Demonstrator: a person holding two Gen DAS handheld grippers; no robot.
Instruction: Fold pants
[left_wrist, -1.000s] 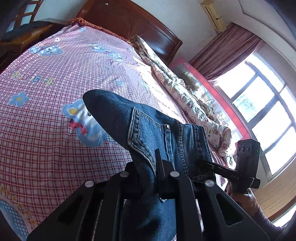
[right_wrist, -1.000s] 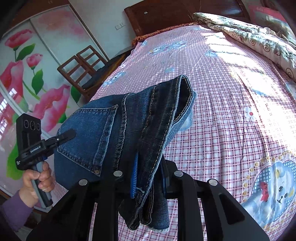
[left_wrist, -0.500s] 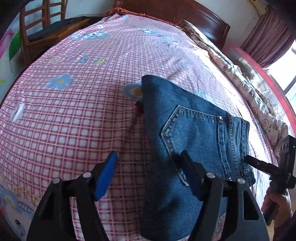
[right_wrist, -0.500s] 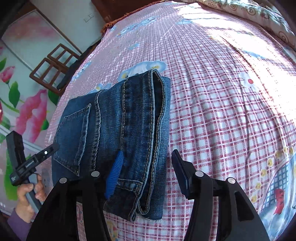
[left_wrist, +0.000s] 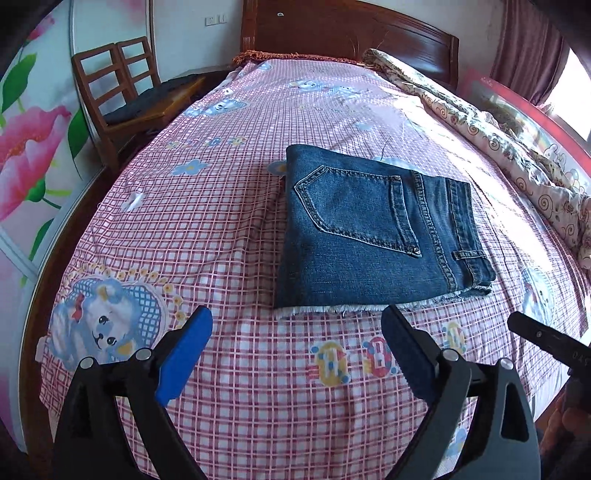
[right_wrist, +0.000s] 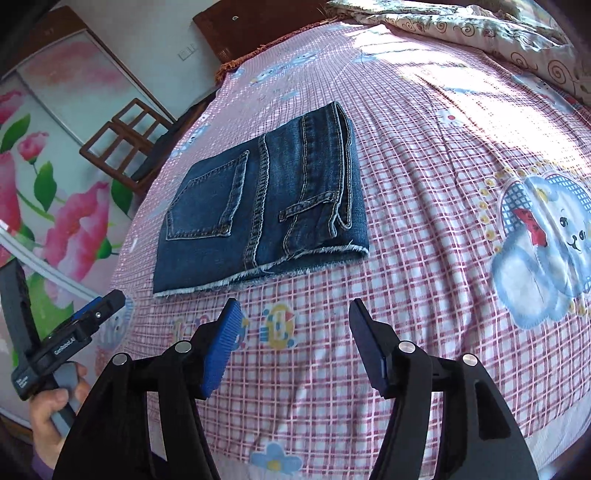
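The blue jeans (left_wrist: 373, 229) lie folded into a compact rectangle on the pink checked bed sheet (left_wrist: 207, 229), back pocket up, frayed hem toward me. In the right wrist view the same jeans (right_wrist: 266, 199) lie just beyond the fingers. My left gripper (left_wrist: 295, 332) hovers short of the hem, its jaws opening wide with nothing between them. My right gripper (right_wrist: 293, 317) is also short of the hem, jaws opening, only sheet between the blue pads. Each view catches the other hand-held gripper at its edge: the right one (left_wrist: 543, 339), the left one (right_wrist: 66, 336).
A rolled floral quilt (left_wrist: 498, 125) runs along the bed's right side. Behind the bed stands a dark wooden headboard (left_wrist: 347, 33). Wooden chairs (left_wrist: 122, 88) and a flowered wardrobe door (right_wrist: 44, 192) stand to the left. A window with curtains (left_wrist: 532, 44) is at the right.
Both grippers were shut on the jeans and held them up; they let go and pulled back toward the bed's near edge. The jeans now lie flat, and both jaws stand open.
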